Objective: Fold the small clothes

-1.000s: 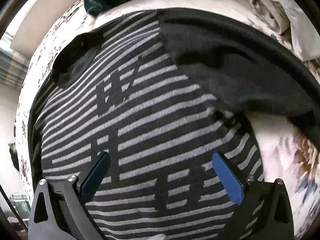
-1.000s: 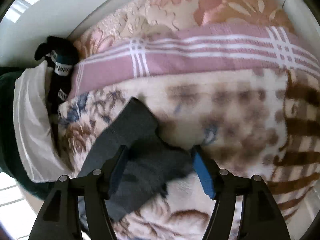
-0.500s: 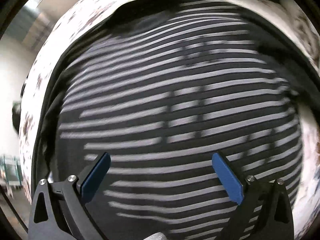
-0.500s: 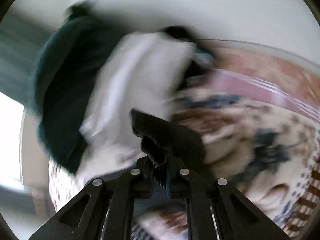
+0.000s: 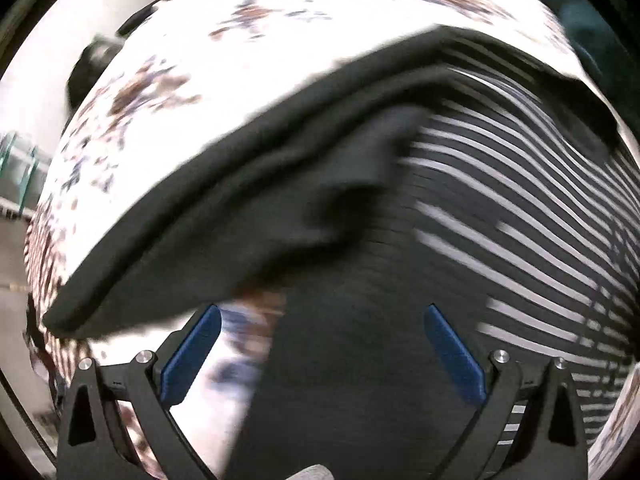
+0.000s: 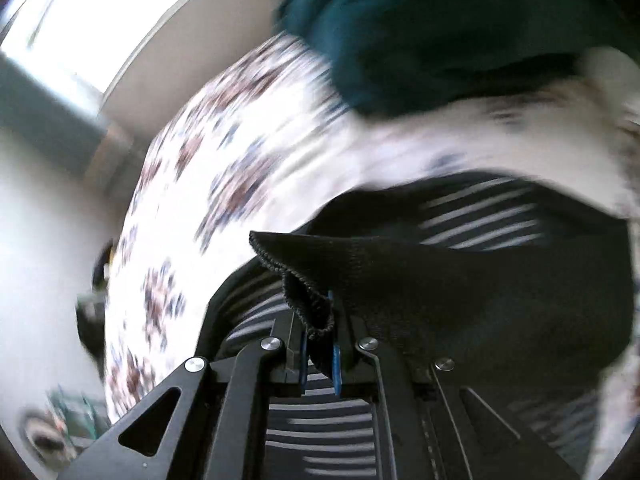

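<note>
The right gripper (image 6: 319,330) has its two blue pads (image 6: 335,364) pressed close together, and between them sits a bunched black hem of the sweater (image 6: 460,280). The stitched edge of this hem stands up just above the pads and curls to the left. From the pads the black cloth spreads out to the right and hangs as a wide flap in front of the striped part, so only some grey stripes show above it and below it, between the gripper's arms. Further out, to the left and above, lies the floral bedspread (image 6: 208,184), much blurred. Beyond it, at the top right, a dark green cloth (image 6: 420,40) rests on the bed.

The left gripper (image 5: 320,350) is spread wide, and nothing is between its blue pads (image 5: 452,354). In the gap between them I see, on the left, a blurred piece of the bedspread (image 5: 280,32) and, on the right, plain black cloth of the sweater (image 5: 520,208). Whether the pads touch the cloth, I cannot tell. Just above the pads a thick black fold of the sweater runs slanting from the lower left to the upper right, with a loose black flap hanging under it. To the right of this flap the grey and black stripes fan out to the edge of the view. Above the fold the bedspread fills the upper part, very bright. At the far upper left something dark (image 5: 96,68) lies at the edge of the bed, too blurred to name.
</note>
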Tool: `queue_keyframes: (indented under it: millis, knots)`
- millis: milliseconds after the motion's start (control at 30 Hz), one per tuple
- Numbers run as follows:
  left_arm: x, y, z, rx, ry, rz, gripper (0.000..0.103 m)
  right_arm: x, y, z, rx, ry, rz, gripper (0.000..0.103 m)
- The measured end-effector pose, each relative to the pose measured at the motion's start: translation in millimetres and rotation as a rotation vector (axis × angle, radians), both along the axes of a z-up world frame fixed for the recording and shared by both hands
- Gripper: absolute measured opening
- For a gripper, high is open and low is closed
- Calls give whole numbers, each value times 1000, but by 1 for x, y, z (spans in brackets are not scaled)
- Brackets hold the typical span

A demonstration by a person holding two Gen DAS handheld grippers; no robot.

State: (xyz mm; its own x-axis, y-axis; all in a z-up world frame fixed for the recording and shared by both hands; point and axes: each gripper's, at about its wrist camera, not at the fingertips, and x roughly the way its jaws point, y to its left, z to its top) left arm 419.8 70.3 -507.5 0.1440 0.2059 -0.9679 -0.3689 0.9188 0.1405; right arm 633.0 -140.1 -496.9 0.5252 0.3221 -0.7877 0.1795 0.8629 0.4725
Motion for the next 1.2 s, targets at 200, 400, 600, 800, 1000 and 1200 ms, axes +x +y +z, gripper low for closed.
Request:
queue_keyframes:
  millis: [200, 400, 600, 800, 1000, 1200]
  knots:
    - [-8, 77, 0, 31, 19, 69, 103, 22, 168, -61, -102, 72, 211, 9]
    - [8, 115, 11, 24, -10, 90, 103, 12, 210, -107, 0, 271, 395, 44]
    - [52, 81, 34, -84, -87, 9, 103, -50, 37, -63, 119, 294, 63, 58]
    - [108, 4, 15, -120, -83, -143, 103, -121, -129, -84, 181, 382, -330, 59]
    - [152, -2, -41, 48, 25, -140, 103, -130, -158, -138, 332, 385, -428, 58]
    - [146, 17, -31, -1, 31, -112, 103, -128, -119, -176, 329, 523, -276, 35]
